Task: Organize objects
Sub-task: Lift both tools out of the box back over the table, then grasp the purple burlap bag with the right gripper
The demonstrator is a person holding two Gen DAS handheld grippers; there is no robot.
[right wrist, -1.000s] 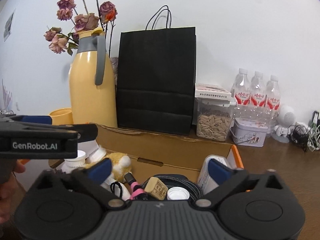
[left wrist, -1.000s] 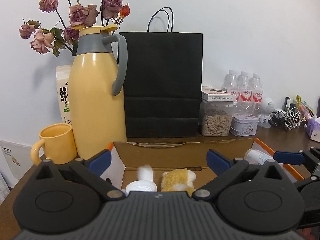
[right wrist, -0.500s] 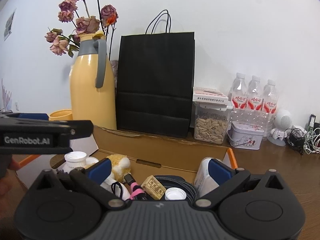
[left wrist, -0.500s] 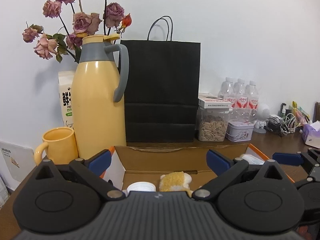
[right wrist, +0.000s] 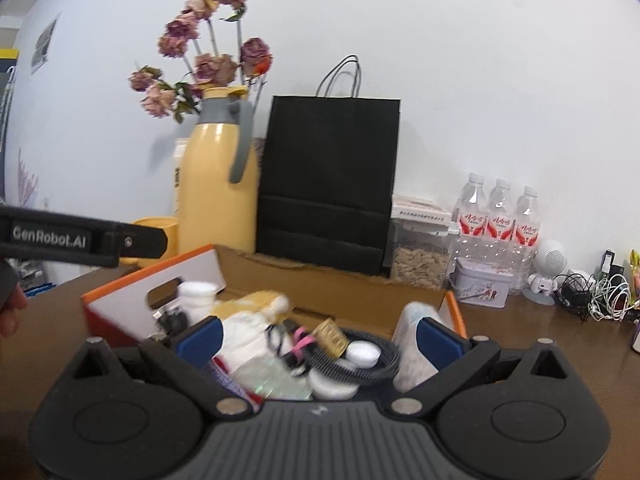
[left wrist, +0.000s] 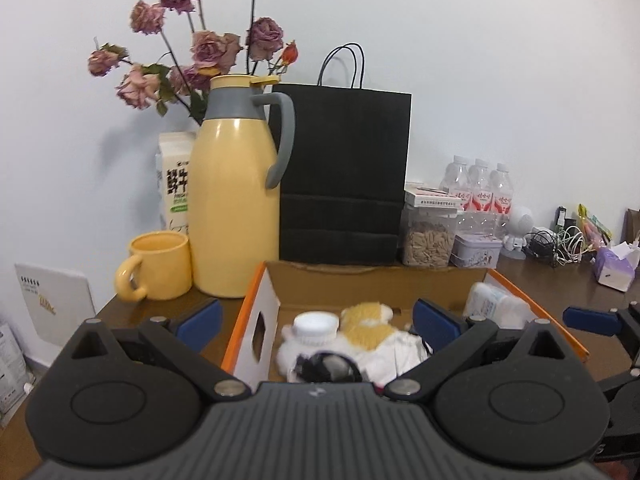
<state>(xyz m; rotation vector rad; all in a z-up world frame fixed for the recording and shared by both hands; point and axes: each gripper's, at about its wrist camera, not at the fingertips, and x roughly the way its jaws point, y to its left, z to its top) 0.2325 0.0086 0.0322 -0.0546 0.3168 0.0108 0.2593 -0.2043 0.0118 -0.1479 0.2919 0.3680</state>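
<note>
Cardboard box (left wrist: 272, 308) sits open on the desk (left wrist: 180, 308), at 12 o'clock from both tools, packed with a white bottle (left wrist: 314, 326), a plush toy (left wrist: 366, 326) and a coiled cable (right wrist: 360, 364). At 10 o'clock stand the yellow mug (left wrist: 158, 266) and yellow thermos (left wrist: 234, 208). Left tool (left wrist: 318, 316) is released, holding nothing; right tool (right wrist: 318, 338) likewise spread wide.
</note>
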